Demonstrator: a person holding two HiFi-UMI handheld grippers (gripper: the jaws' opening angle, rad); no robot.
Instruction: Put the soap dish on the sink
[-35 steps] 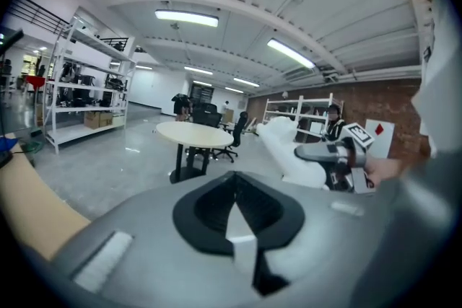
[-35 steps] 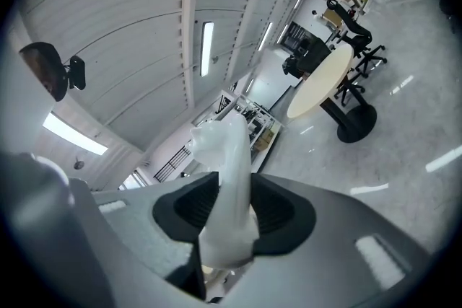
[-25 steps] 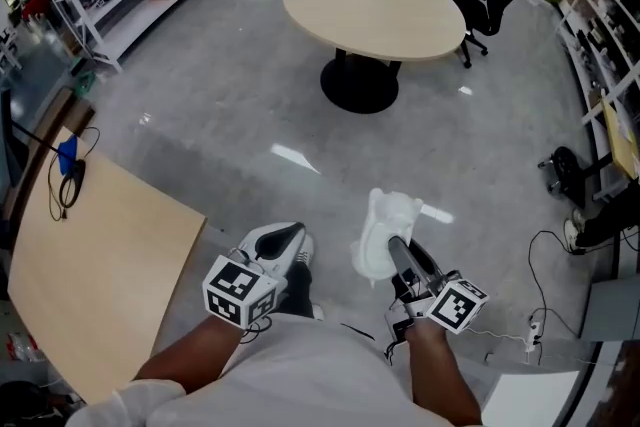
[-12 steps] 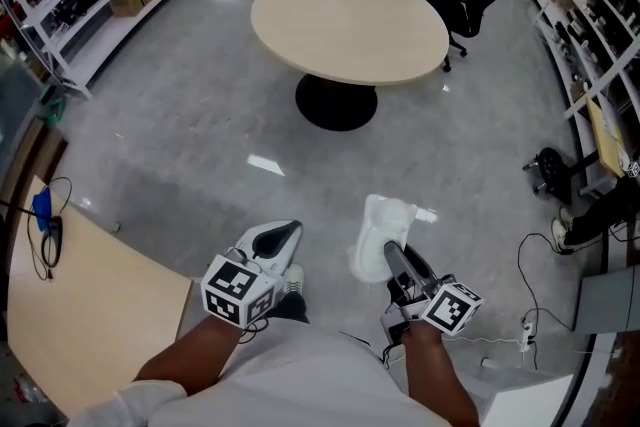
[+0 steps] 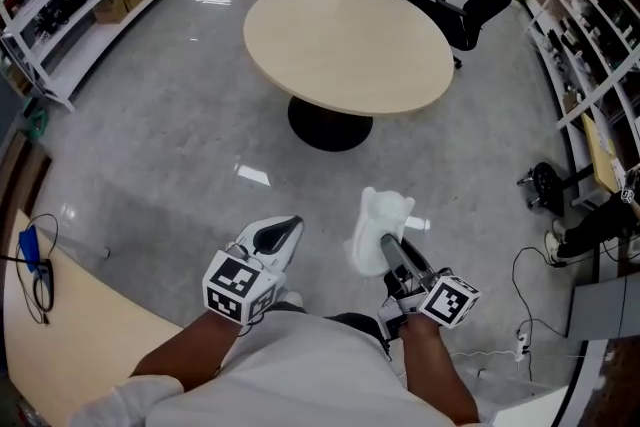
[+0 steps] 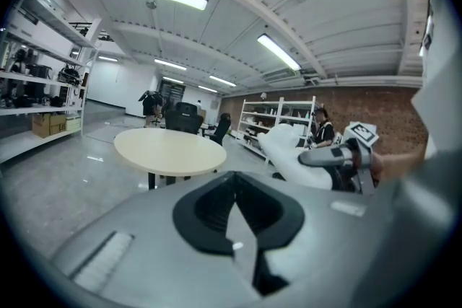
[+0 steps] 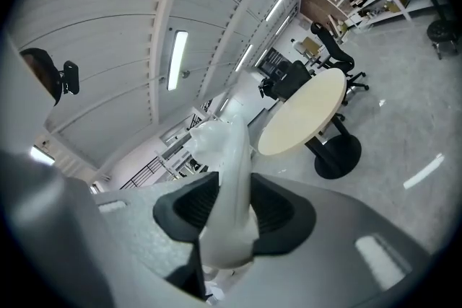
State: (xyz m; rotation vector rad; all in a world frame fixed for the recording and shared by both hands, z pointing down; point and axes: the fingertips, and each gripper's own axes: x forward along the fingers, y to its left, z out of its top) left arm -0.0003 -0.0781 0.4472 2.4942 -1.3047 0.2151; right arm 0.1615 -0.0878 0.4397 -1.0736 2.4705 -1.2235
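Right claw (image 7: 231,216) clamped on the white soap dish (image 7: 225,155), which I hold on edge above the floor (image 5: 180,135) for carrying | my left claw (image 6: 238,216) together, empty, kept free | count: one soap dish, two claws, one round desk (image 5: 345,30) | sink: none in view

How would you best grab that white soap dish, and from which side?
Pinch its thin near end, coming from the person's side, as the right claw does. The soap dish stands on edge there, so its two broad faces meet the pads squarely. The wider, lumpy end points away and looks too bulky to pinch well.
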